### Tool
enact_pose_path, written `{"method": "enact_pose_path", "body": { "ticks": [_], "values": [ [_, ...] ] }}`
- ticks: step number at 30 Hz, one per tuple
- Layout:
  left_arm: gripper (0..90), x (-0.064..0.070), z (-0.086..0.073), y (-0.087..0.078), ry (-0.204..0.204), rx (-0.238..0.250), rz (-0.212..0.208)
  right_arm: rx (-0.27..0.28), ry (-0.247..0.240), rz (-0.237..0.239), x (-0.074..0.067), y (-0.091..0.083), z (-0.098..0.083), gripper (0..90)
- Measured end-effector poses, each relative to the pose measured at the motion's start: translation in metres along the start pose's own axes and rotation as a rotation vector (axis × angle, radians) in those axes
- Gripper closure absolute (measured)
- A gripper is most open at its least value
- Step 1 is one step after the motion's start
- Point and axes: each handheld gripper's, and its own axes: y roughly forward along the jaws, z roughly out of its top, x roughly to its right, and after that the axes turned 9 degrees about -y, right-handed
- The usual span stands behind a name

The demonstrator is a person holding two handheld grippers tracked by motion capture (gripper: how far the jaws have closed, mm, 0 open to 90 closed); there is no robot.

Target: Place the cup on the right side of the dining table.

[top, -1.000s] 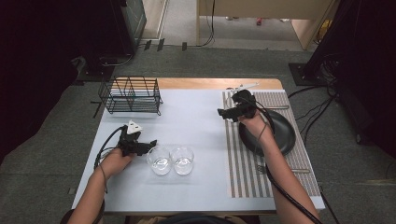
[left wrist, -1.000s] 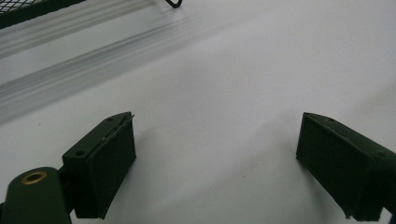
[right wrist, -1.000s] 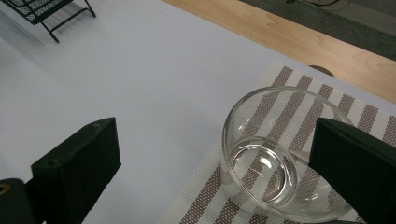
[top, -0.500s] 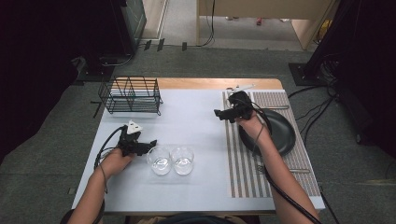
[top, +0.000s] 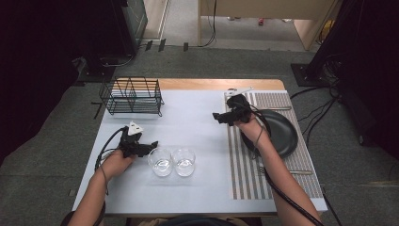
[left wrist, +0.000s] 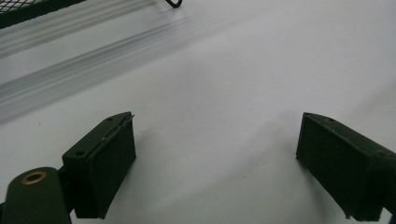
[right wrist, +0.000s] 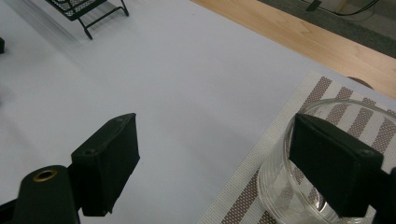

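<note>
As the right claw (top: 220, 117) has slid a little off the mat (top: 244, 174) toward the white table (top: 188, 113) vs. a sec ago, its jaws gape wide w/ nothing between them. In the right gripper view the claw (right wrist: 215, 158) looks across bare white top, and a glass (right wrist: 280, 196) stands upright on the mat's near edge, just outside and partly behind the right-hand jaw. Whether the jaw touches the glass can't be told. Judging by that, this glass looks set down on the mat and let go, and the claw is backing off it, prob. to fetch another.

The left claw (top: 153, 143) hasn't budged over the same sec. It sits well left of the mat, jaws spread wide too; the left gripper view has the claw (left wrist: 215, 163) over plain table w/ nothing in its gap. Just beside it, on the side toward the mat, stand two more glasses: the left glass (top: 161, 161) near the claw's tips, the 2nd glass (top: 184, 161) touching or nearly touching the first. Both are still off the mat, so the job seems approx a third done at best.
</note>
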Motion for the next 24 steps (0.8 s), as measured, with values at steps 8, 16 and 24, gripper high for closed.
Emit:
{"method": "enact_pose_path", "body": {
  "ticks": [8, 16, 24],
  "values": [
    [11.7, 0.000, 0.000, 0.000, 0.000, 0.000, 0.000, 0.012, -0.008, -0.001, -0.002, -0.001, 0.000, 15.9],
    [11.6, 0.000, 0.000, 0.000, 0.000, 0.000, 0.000, 0.017, -0.032, 0.023, -0.010, -0.002, 0.005, 16.0],
    [11.7, 0.000, 0.000, 0.000, 0.000, 0.000, 0.000, 0.017, -0.040, 0.038, -0.015, 0.000, 0.005, 16.1]
  ]
}}
